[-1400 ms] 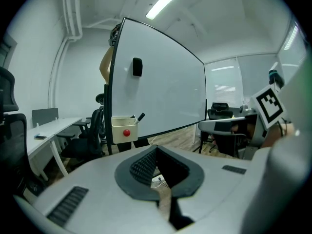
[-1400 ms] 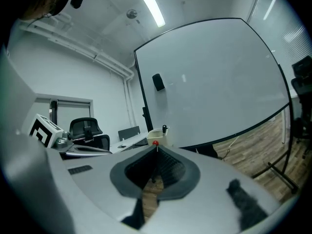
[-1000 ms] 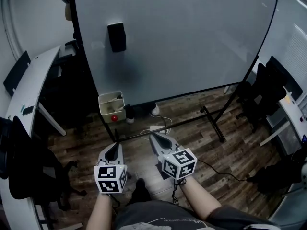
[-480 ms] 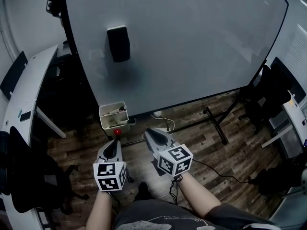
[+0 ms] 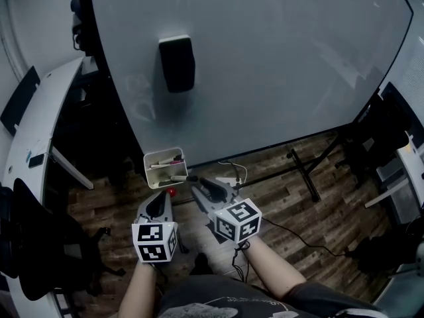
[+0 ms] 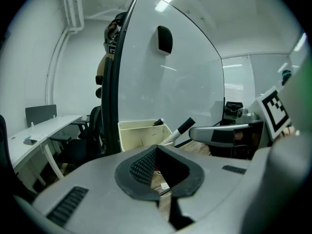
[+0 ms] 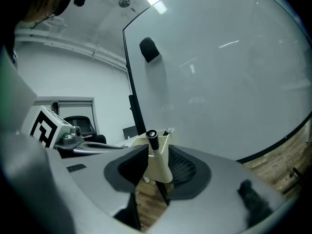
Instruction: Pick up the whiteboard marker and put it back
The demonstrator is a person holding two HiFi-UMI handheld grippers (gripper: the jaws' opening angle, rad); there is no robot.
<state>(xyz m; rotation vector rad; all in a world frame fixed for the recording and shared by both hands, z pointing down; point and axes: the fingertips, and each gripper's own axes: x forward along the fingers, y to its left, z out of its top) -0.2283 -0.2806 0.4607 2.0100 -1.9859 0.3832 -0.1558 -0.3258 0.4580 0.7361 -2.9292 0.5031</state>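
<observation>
Far left there's a curved white bench [image 5: 41, 121] with a black chair [image 5: 30, 244] near it. Next over, a cream rectangular plastic box [image 5: 154, 159] sits at the lower left corner of the big glossy whiteboard [image 5: 278, 65]. A few pens are lying in it, and a black rounded eraser [image 5: 177, 63] is stuck higher up the board.

The left claw [image 5: 159, 204] is just below the box, clenched on nothing. Its own view shows the ribbed black pads [image 6: 141, 167] meeting at the tip. A small red ball-ish thing [image 5: 171, 193] next to it only shows from the head view.

The white-barrelled, black-capped whiteboard marker [image 5: 180, 177] is grasped by the right claw [image 5: 204, 189] and lies across the box's near rim. The right claw's own view has the marker [image 7: 152, 136] end-on, cap first, pinched between the pads with the box straight behind. Can't tell if it's touching the box. Off to the right it's wood-plank floor [image 5: 285, 197].
</observation>
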